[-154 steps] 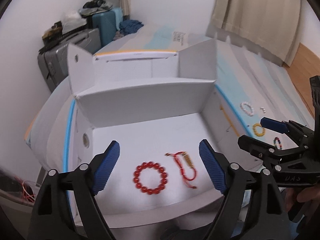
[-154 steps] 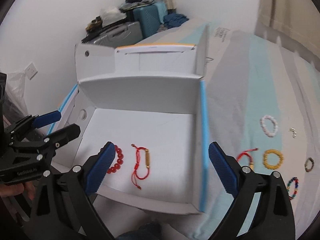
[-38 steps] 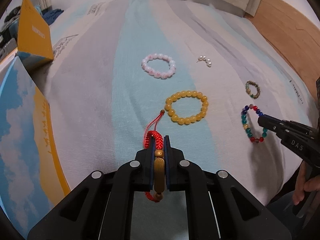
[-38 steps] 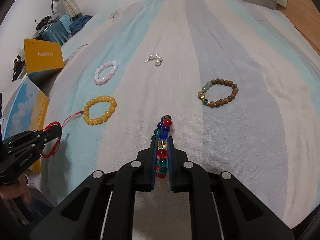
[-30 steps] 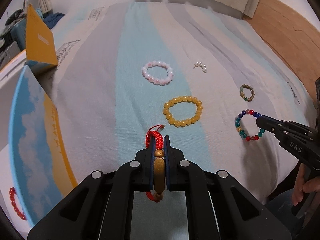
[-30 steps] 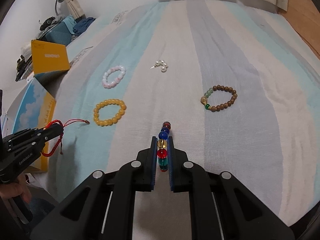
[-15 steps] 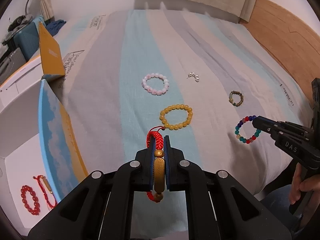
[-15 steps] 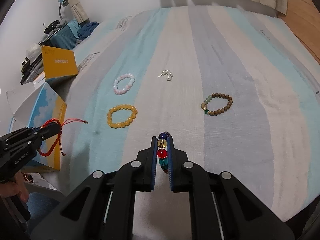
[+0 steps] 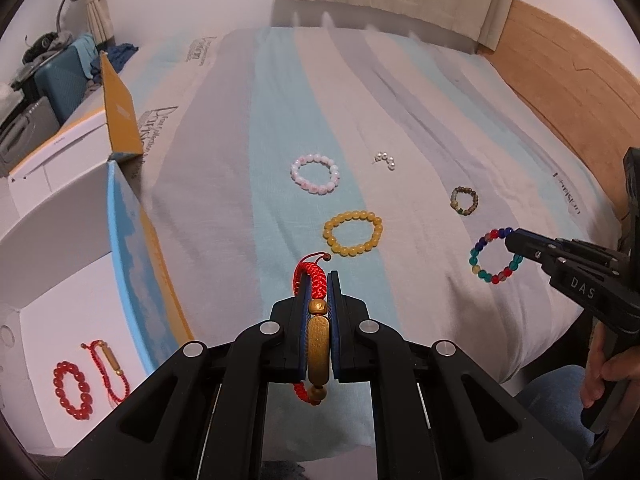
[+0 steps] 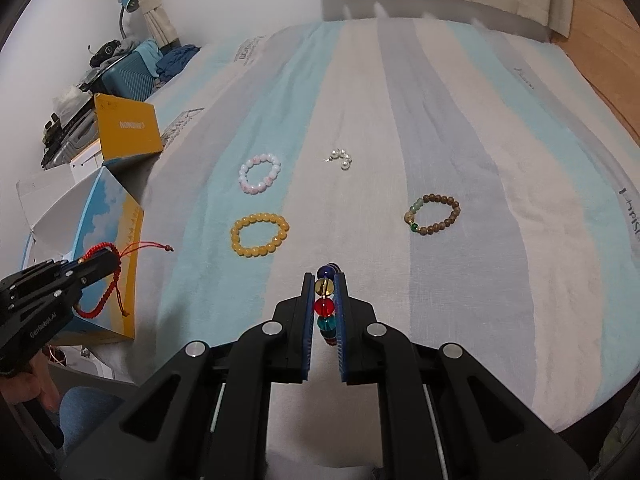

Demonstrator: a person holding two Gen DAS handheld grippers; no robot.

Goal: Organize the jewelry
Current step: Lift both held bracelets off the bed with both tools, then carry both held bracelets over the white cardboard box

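The striped bed [image 10: 460, 128] carries a yellow bead bracelet [image 10: 259, 234], a pink one [image 10: 260, 173] and a brown one [image 10: 433, 213] near its middle. By its left edge stands an open box [image 9: 132, 248]. The left gripper [image 9: 318, 292] is squeezed tight on a red cord bracelet [image 9: 312, 276], lifted off the bed. The right gripper [image 10: 325, 280] pinches a colorful bead bracelet [image 10: 325, 307].

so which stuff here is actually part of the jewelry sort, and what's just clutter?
Job:
left gripper shut on red cord bracelet
right gripper shut on multicolor bead bracelet
yellow bracelet
pink bracelet
brown bracelet
pearl earrings
white box

Clutter:
suitcase
desk lamp
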